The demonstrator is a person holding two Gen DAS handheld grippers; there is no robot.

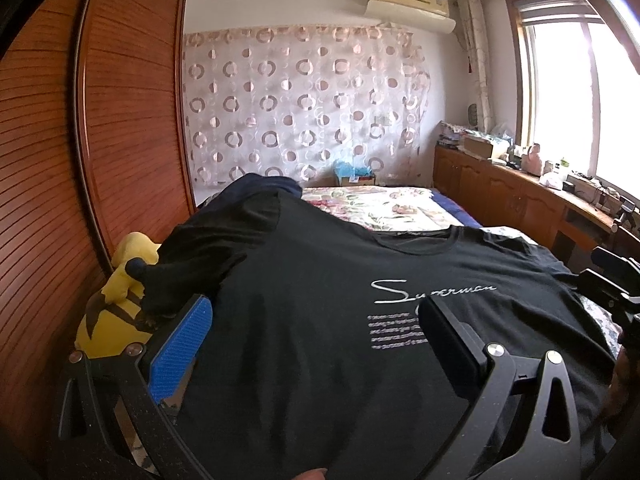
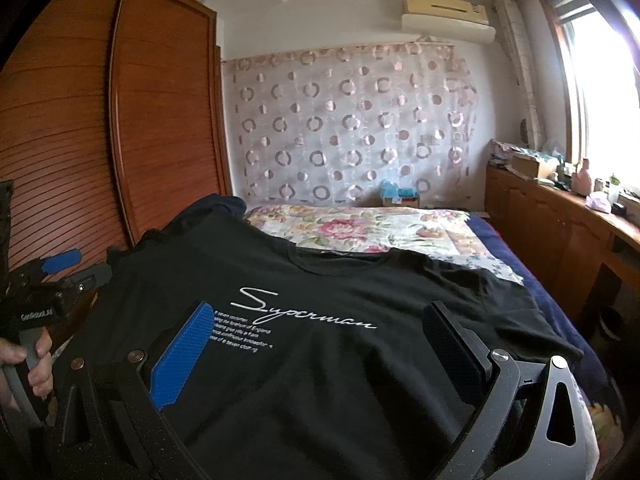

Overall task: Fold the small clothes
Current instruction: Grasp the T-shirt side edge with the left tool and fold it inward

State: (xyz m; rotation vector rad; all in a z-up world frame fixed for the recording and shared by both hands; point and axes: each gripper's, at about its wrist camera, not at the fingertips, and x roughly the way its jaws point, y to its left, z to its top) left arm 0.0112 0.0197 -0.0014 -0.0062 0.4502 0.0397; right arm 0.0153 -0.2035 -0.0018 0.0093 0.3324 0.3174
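A black T-shirt (image 1: 320,280) (image 2: 340,360) with white "Superman" script lies front up on the bed, collar (image 1: 420,240) pointing away from me. Its left sleeve (image 1: 192,256) drapes over a yellow plush toy (image 1: 116,304). My left gripper (image 1: 314,302) is open, its blue and black pads spread wide just above the shirt's left chest. My right gripper (image 2: 318,308) is open too, hovering over the printed text. Each gripper shows at the edge of the other's view: the right one (image 1: 616,280), and the left one (image 2: 60,272) held by a hand (image 2: 36,360).
A floral sheet (image 2: 360,228) covers the far half of the bed. A dark blue garment (image 1: 260,186) lies beyond the shirt. A slatted wooden wardrobe (image 1: 120,120) stands close on the left. Low wooden cabinets (image 2: 560,232) with clutter run under the window on the right.
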